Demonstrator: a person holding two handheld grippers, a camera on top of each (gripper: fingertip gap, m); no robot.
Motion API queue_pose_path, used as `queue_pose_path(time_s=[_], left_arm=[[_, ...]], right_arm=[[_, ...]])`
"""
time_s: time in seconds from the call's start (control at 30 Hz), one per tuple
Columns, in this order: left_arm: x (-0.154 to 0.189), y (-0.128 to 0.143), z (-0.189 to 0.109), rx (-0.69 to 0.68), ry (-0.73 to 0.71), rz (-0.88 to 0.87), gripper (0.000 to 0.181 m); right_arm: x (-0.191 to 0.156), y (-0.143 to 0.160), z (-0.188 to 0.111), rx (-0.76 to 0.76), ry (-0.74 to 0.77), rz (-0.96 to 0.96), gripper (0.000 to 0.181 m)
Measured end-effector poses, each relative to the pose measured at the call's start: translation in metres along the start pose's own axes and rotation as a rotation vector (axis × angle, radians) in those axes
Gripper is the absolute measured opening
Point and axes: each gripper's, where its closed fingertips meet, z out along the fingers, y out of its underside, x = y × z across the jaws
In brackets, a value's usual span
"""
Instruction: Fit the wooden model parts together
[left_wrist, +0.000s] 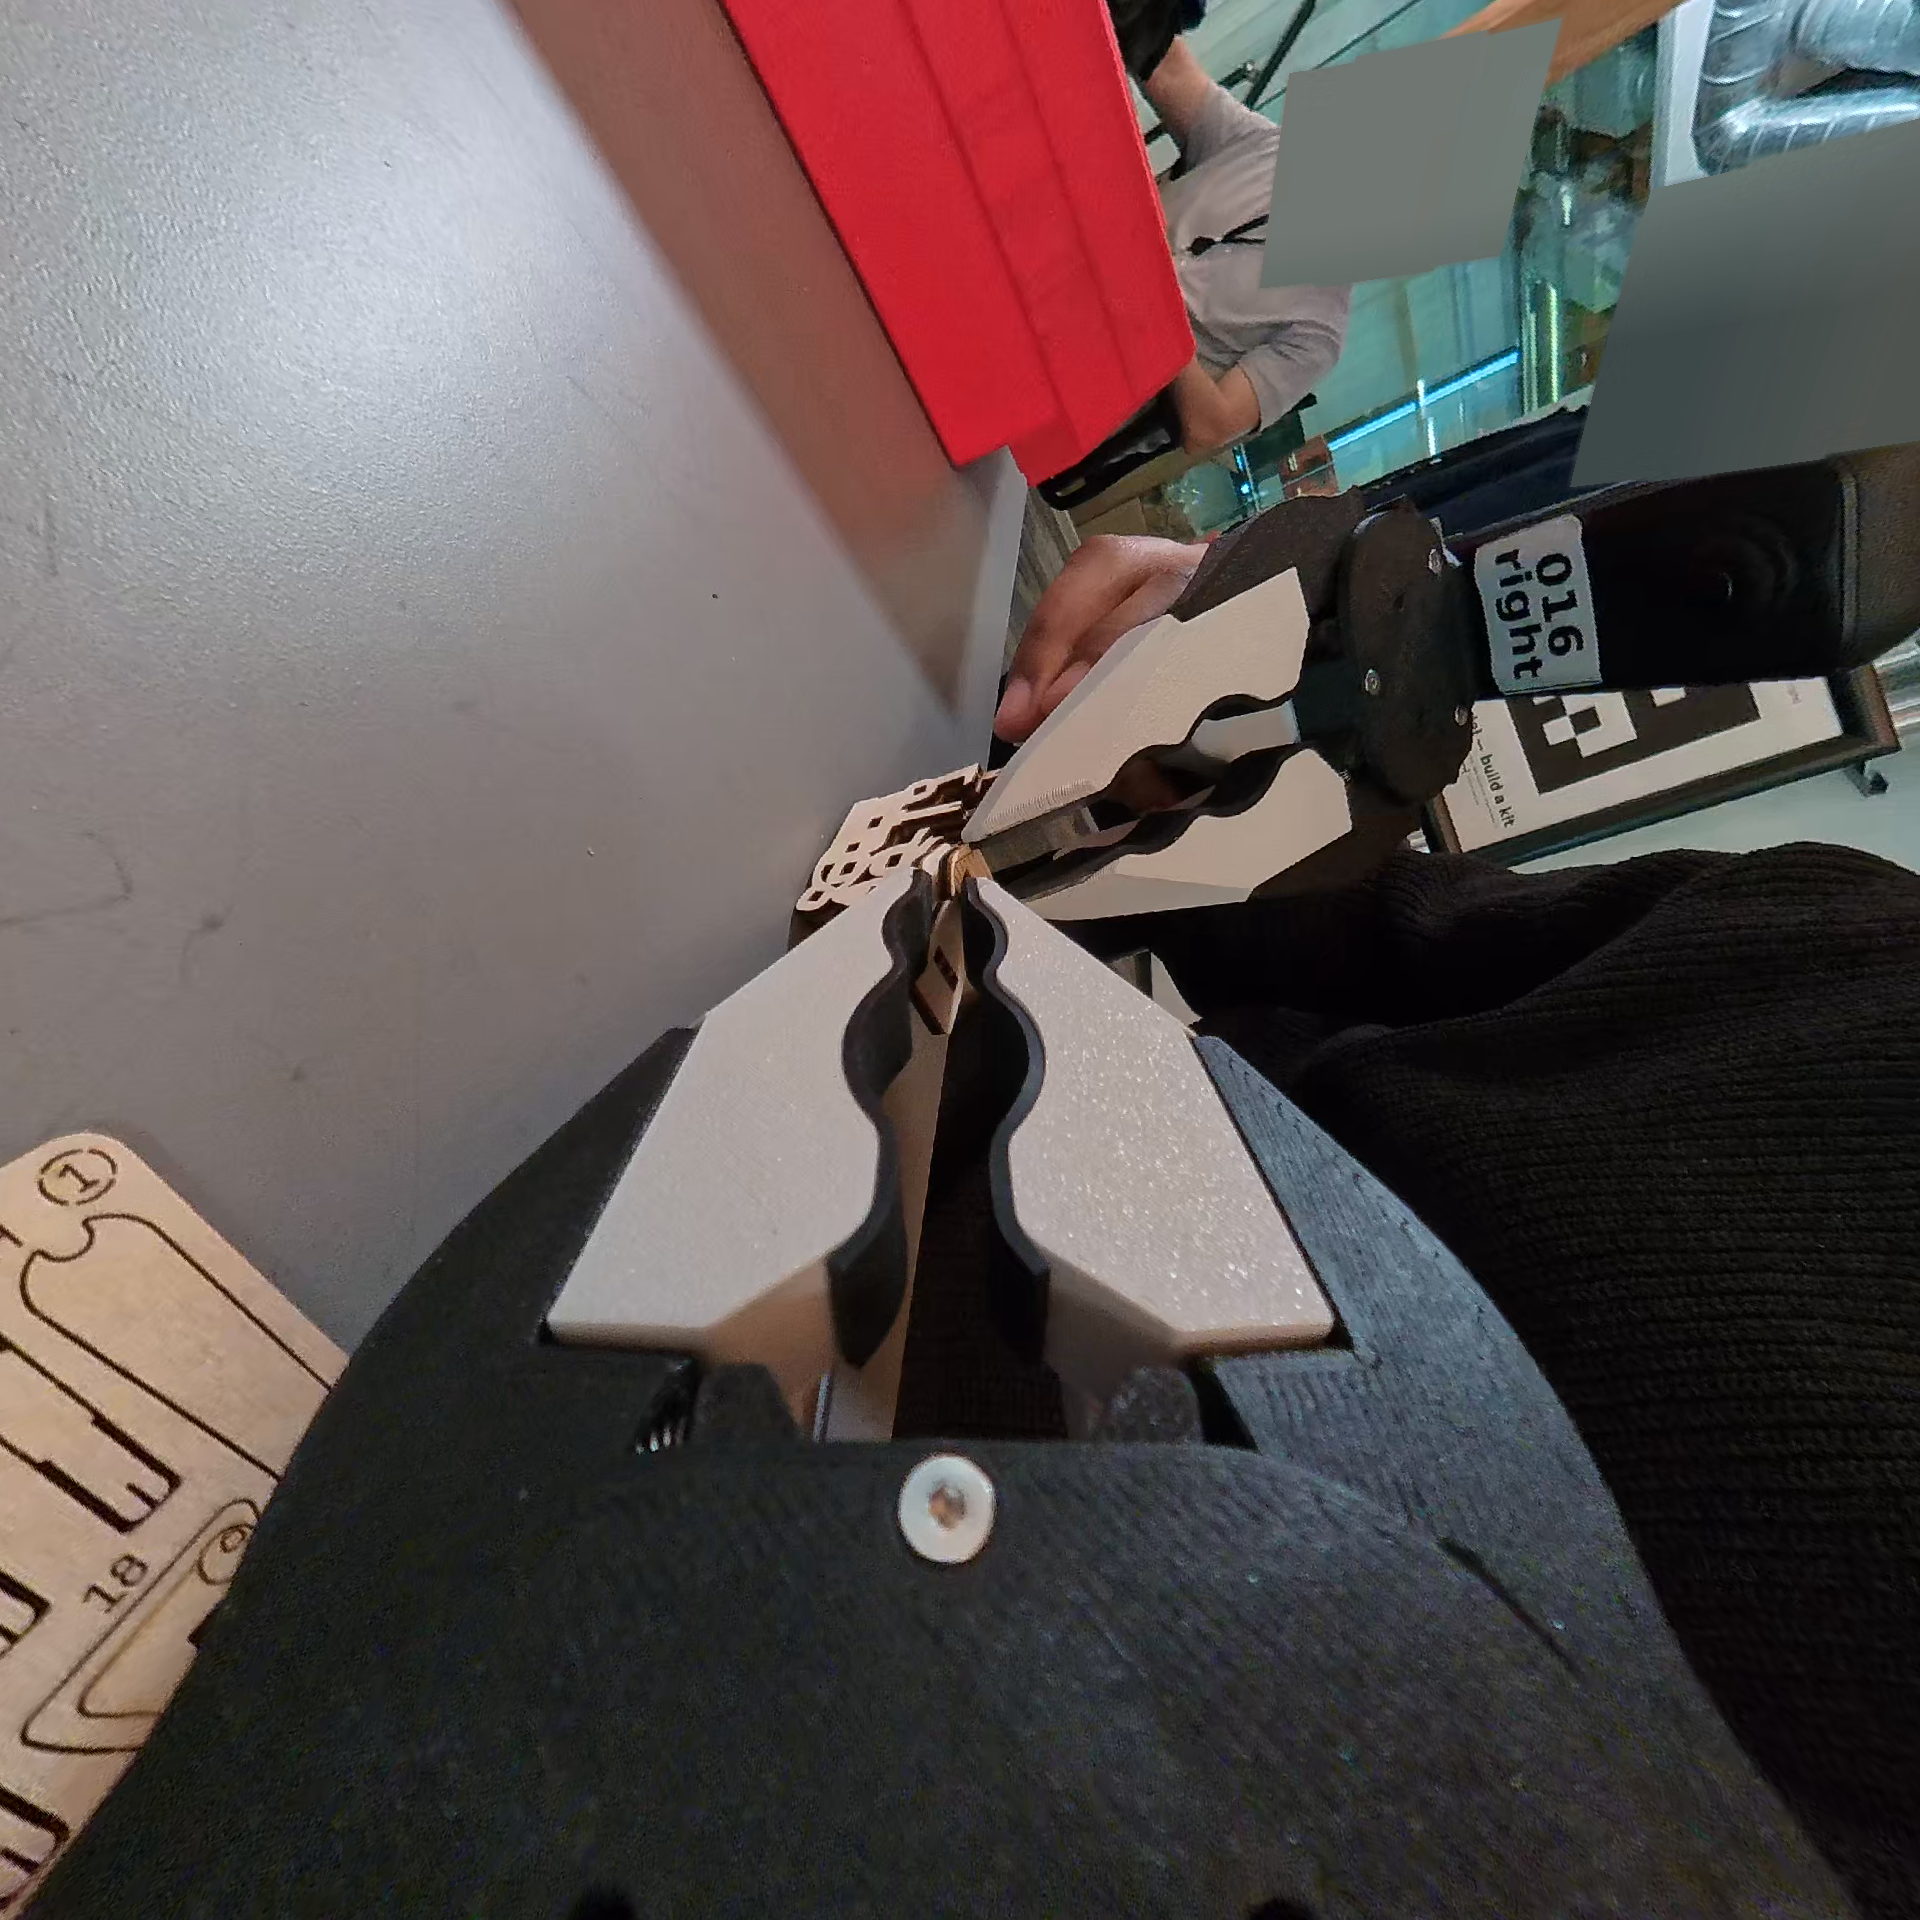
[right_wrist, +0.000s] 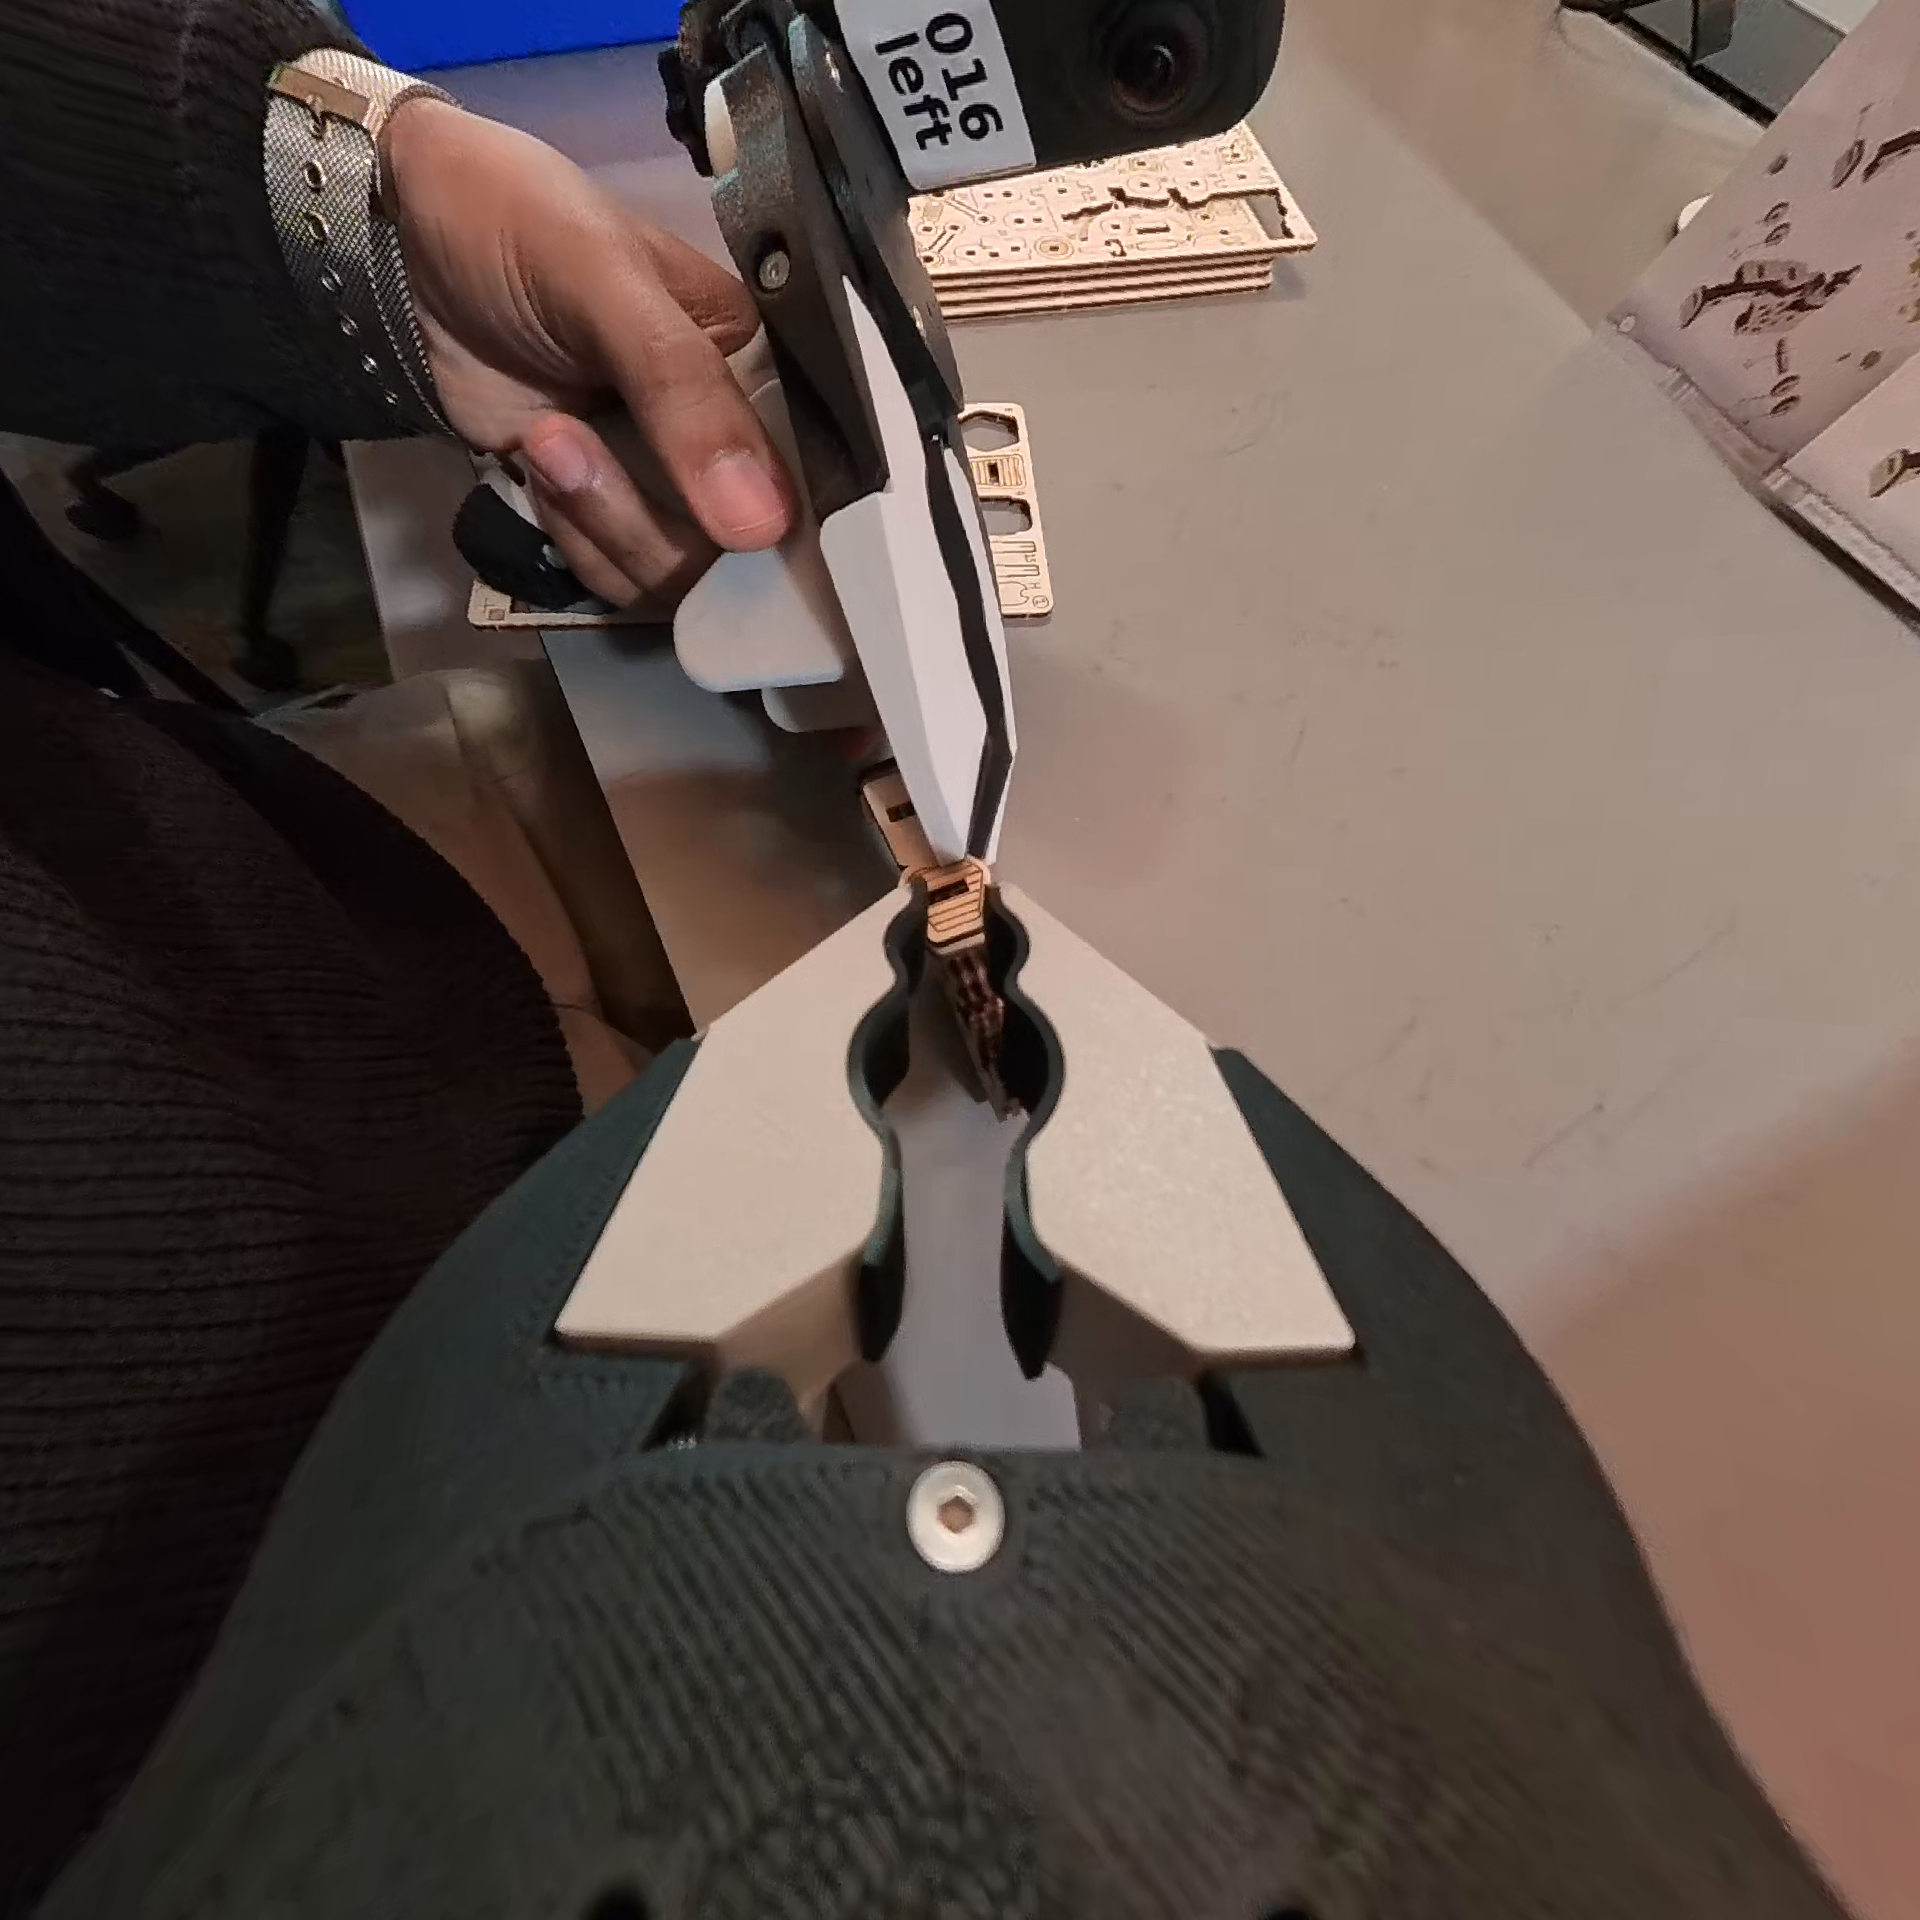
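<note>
The left gripper (left_wrist: 951, 883) is clamped on a small wooden strip (left_wrist: 938, 977), which runs back between its two white fingers (left_wrist: 769, 1122) and pokes out at the tips. In the right wrist view the same gripper (right_wrist: 982, 831) comes in from above, its fingers pressed together, with the wooden strip (right_wrist: 896, 821) showing just beside the tips. A bare hand (right_wrist: 582, 343) with a metal watch band (right_wrist: 332, 208) on the wrist holds the tool.

The right gripper (right_wrist: 961, 914) is closed on a second wooden piece (right_wrist: 954, 914), a small flat part with engraved lines at its front and a darker, cut-out section (right_wrist: 977, 1018) trailing back between the fingers. In the left wrist view this gripper (left_wrist: 982, 836) comes in from the right, tips together on the dark edge of its piece (left_wrist: 1039, 836). The two held parts meet tip to tip, touching, in the air above the near edge of the grey table (right_wrist: 1455, 831); how far one sits in the other cannot be told.

On the table, a stack of pale cut-out wooden sheets (right_wrist: 1122, 229) lies toward the far edge, and a single sheet (right_wrist: 1003, 499) lies nearer, partly hidden behind the left tool. The same single sheet (left_wrist: 114, 1455) shows at the lower left of the left wrist view. An open booklet (right_wrist: 1808, 260) with printed drawings rests at the table's right side. A red box (left_wrist: 966, 208) stands at the table's far side in the left wrist view. A black knit sleeve (left_wrist: 1558, 1143) fills the space beside the grippers.
</note>
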Motion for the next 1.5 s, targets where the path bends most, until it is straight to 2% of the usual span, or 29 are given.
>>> queue_pose_path(time_s=[0.43,1.07,1.17,1.27,1.5], left_arm=[[0.001,-0.001,0.003,0.002,-0.008,-0.019,0.003],[-0.002,-0.005,0.001,0.03,-0.042,-0.012,0.001],[-0.002,-0.006,0.001,0.036,-0.035,-0.019,0.001],[-0.002,-0.007,0.001,0.044,-0.036,-0.023,0.001],[-0.001,-0.005,0.003,0.032,-0.027,-0.021,0.002]], right_arm=[[0.0,0.002,-0.002,-0.001,-0.023,0.065,0.01],[0.003,0.0,0.001,0.0,0.025,0.065,0.01],[0.008,0.0,-0.001,0.007,0.057,0.022,0.02],[0.01,0.005,-0.005,0.006,0.024,0.055,0.031],[0.005,0.02,0.003,-0.062,-0.015,0.015,0.031]])
